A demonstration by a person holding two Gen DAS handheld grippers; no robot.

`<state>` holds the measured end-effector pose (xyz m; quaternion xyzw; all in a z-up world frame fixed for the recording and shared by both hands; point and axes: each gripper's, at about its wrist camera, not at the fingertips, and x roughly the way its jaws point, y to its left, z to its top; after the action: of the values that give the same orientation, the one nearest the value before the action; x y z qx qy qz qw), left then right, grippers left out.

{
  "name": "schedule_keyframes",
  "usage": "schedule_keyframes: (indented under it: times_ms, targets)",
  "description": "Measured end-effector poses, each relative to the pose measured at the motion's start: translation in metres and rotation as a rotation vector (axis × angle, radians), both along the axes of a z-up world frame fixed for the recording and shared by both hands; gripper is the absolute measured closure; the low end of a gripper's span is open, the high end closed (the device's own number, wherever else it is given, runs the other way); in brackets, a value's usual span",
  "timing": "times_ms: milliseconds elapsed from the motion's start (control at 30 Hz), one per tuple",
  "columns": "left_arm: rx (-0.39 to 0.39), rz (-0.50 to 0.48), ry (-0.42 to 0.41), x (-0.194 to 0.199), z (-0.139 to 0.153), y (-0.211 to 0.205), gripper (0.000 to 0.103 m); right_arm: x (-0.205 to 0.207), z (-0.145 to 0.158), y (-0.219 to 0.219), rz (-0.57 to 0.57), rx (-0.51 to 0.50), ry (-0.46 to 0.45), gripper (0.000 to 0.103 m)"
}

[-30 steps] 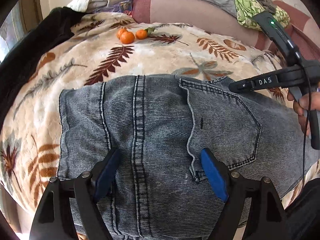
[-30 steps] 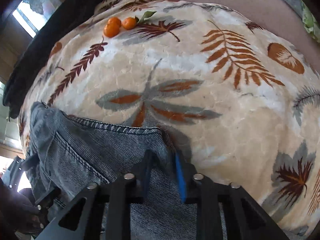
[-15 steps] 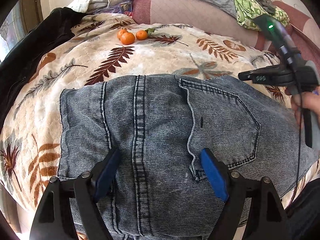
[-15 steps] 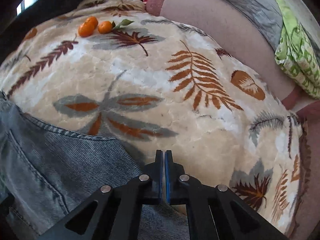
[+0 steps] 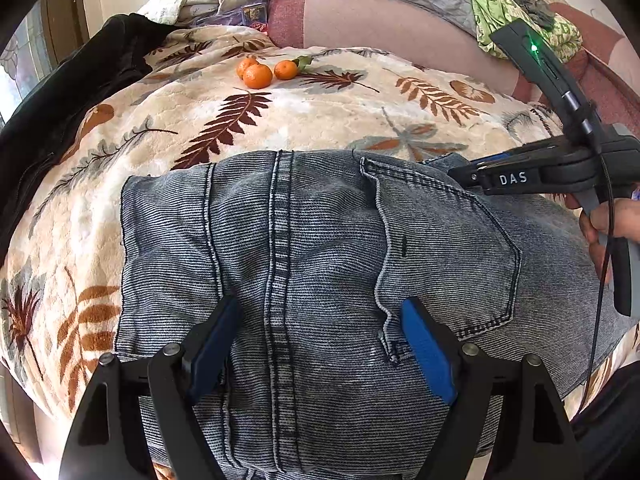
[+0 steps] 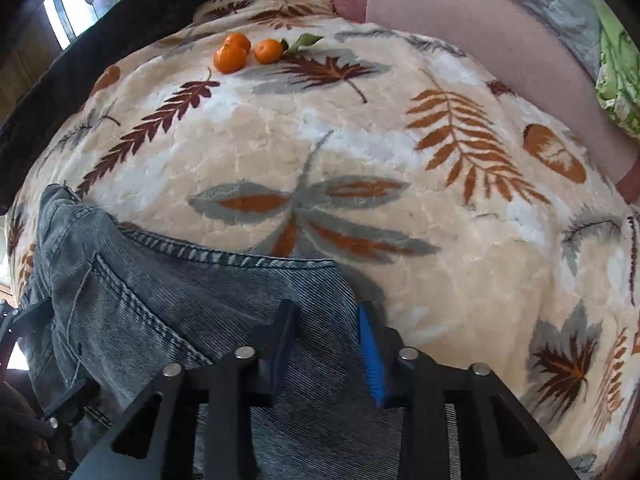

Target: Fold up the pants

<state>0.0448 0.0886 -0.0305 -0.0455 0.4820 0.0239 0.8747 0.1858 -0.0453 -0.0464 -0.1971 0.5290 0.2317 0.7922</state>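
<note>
The right tool [image 6: 326, 344], shut a moment ago off the denim's edge, is now opening over the pants' [image 5: 320, 260] corner, fabric between its pads, unpinched. The left tool [image 5: 320, 344] hangs wide above the folded pants on the bed [image 5: 340, 112]; another regrasp looks likely.

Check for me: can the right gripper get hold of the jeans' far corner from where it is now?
Probably yes. The right gripper sits at that corner of the jeans, jaws opening, with denim between them. Nothing blocks it; the tangerines lie far off on the blanket.
</note>
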Motion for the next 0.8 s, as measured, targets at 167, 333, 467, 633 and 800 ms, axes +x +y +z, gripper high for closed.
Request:
schedule_keyframes:
  times_ms: [167, 333, 467, 633, 800]
  targets:
    - [0.001, 0.001, 0.0, 0.0, 0.0, -0.001, 0.02, -0.005, 0.006, 0.013, 0.036, -0.082, -0.086, 0.08]
    - [0.0, -0.002, -0.003, -0.001, -0.001, 0.0, 0.02, 0.009, 0.008, -0.002, -0.05, -0.097, -0.143, 0.088]
    - [0.003, -0.001, -0.003, 0.0, -0.001, -0.001, 0.02, 0.001, 0.029, -0.025, -0.102, -0.063, -0.201, 0.085]
    - [0.01, 0.006, -0.004, -0.001, -0.001, -0.002, 0.02, -0.043, 0.062, -0.06, -0.14, -0.029, -0.27, 0.033]
    - [0.019, 0.016, -0.005, -0.001, 0.0, -0.004, 0.02, -0.09, 0.058, -0.1, -0.19, -0.008, -0.207, 0.033]
